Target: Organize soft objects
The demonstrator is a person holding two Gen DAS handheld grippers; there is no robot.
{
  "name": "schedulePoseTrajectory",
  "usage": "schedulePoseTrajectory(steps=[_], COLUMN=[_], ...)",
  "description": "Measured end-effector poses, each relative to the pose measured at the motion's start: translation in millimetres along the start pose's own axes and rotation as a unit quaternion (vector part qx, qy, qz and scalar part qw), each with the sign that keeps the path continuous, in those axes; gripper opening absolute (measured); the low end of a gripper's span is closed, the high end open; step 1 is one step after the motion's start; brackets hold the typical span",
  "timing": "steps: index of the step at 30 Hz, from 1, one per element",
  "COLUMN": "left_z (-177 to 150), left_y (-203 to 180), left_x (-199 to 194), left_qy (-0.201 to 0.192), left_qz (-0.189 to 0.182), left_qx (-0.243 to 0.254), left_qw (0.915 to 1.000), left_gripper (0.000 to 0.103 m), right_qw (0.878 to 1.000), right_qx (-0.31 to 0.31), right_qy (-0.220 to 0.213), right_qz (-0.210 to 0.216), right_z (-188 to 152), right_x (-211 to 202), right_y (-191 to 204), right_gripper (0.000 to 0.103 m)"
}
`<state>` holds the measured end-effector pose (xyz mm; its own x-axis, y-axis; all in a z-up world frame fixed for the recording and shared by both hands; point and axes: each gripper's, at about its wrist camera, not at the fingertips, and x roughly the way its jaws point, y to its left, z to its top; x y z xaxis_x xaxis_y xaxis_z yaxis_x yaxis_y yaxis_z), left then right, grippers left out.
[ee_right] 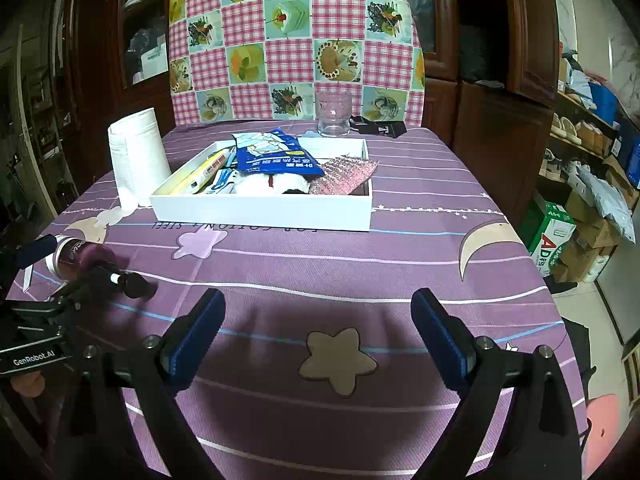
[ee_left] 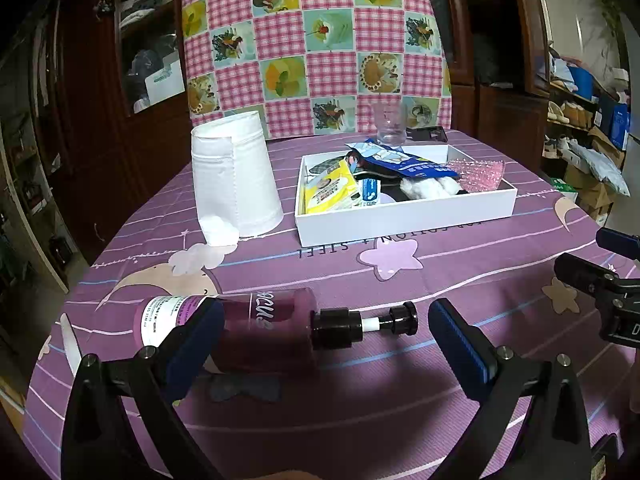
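Left tongs (ee_left: 326, 334) gaping around bottle (ee_left: 264, 326) lying crosswise, pump pointing right, nothing gripped | right tongs (ee_right: 318, 332) gaping, empty, hovering well right | left nearer

Dim indoor light from above, dark vignetted fisheye corners, bowed edges, soft shadow pooling on the bench (ee_right: 320, 264) beneath the fingers (ee_right: 196, 332), slight blur throughout.

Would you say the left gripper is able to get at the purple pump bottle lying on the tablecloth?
Probably yes: the open left gripper already straddles the purple pump bottle, with nothing between.
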<state>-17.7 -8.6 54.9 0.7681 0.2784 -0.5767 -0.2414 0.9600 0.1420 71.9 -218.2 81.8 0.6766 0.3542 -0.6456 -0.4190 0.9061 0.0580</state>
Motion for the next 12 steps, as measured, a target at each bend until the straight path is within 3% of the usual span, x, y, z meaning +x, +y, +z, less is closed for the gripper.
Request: schedulePoseTrajectory(steps=[6,12], left_z=[0.6,0.2], left_y=[0.9,14.0], left_x=[1.0,4.4], left_qy=[0.004,0.011], left_qz=[0.002,-0.019], left_qx=[-0.001,-0.038], left_qw=[1.0,0.999], left_gripper=[0.103,0.103], right_qw=[1.0,1.0], right_qx=[0.0,0.001], right_qy=[0.001,0.001], right_qz=[0.0,0.0], right_z=[-0.2,-0.4], right_x=[-0.1,0.1], right_y=[-0.6,-0.9], right_gripper=[0.094,0.094])
